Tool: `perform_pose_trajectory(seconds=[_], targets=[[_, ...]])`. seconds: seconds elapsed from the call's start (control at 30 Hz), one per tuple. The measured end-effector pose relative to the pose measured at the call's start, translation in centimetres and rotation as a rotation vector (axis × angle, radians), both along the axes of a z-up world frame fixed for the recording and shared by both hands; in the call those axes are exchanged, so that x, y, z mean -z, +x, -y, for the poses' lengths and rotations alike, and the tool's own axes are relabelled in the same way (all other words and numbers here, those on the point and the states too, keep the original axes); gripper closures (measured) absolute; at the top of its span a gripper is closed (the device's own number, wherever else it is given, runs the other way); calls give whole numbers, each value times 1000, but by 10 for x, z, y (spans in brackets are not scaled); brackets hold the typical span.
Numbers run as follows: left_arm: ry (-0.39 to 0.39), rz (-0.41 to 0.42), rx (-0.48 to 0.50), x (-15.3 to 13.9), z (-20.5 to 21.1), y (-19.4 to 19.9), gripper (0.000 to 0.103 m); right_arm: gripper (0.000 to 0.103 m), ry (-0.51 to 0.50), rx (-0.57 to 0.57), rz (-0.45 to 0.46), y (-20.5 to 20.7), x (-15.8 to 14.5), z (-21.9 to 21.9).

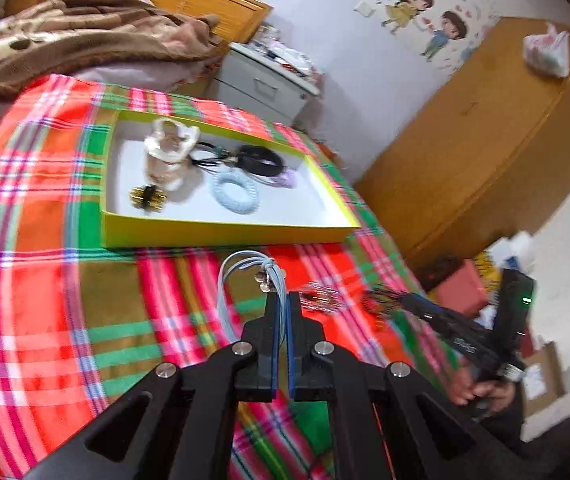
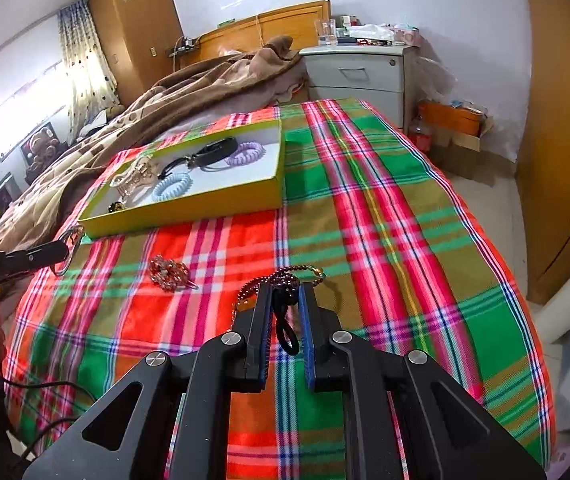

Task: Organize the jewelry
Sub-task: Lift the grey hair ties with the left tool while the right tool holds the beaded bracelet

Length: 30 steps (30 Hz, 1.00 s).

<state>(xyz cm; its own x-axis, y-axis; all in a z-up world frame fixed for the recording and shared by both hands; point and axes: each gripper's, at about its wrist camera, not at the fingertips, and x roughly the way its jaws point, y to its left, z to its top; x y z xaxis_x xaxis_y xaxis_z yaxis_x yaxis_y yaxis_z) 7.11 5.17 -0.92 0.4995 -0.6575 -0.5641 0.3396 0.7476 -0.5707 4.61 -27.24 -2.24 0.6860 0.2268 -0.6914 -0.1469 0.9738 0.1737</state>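
Left gripper [image 1: 283, 300] fingers clamp a limp, light blue cord loop [image 1: 227, 280]; right gripper [image 2: 285, 300] fingers pinch a slippery bead bracelet [image 2: 281, 278]; grip bunched strands.

Bedroom interior. A bed [image 2: 385, 208] with a red, green and pink plaid cover; a rumpled brown blanket [image 2: 189, 92] toward the wooden headboard [image 2: 269, 24]. Grey drawer cabinet [image 2: 361, 76] beside the bed. Wooden wardrobe [image 1: 485, 140] against white wall with cartoon stickers [image 1: 425, 16]. Dotted curtain [image 2: 85, 56] at the bright window.
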Motion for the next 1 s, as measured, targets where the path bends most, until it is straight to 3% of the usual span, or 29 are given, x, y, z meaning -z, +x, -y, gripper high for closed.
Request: perform_pose_trajectory(seconds=[0.23,0.5,0.6,0.7,0.73,0.8,0.83,0.87,1.0], targets=[[-126,-37,26,6,-11,-1,100,90,21,-15,30,4,-10,-6],[-144,-55,30,11,-15,0,100,90,25,-25,38,8,-13,-11],[-174,-59,54,13,-15,0,100,90,75,-52,50,5,-15,-11],[-232,-58,100,14,-8,2,100,90,32,-38,39,8,-11,-15],[-160,-96,63,20,-5,9,100,90,38,-35,29,9,-9,-14],[61,-248,-29,44,1,24,100,90,63,-36,20,9,-7,-14],[-26,-258,-32,49,-5,25,100,90,55,-38,25,8,-8,-16],[-53,-285,-23,52,-7,24,100,90,35,-38,33,7,-9,-18],[-3,-253,-41,48,-6,15,100,90,36,-42,32,9,-8,-19]])
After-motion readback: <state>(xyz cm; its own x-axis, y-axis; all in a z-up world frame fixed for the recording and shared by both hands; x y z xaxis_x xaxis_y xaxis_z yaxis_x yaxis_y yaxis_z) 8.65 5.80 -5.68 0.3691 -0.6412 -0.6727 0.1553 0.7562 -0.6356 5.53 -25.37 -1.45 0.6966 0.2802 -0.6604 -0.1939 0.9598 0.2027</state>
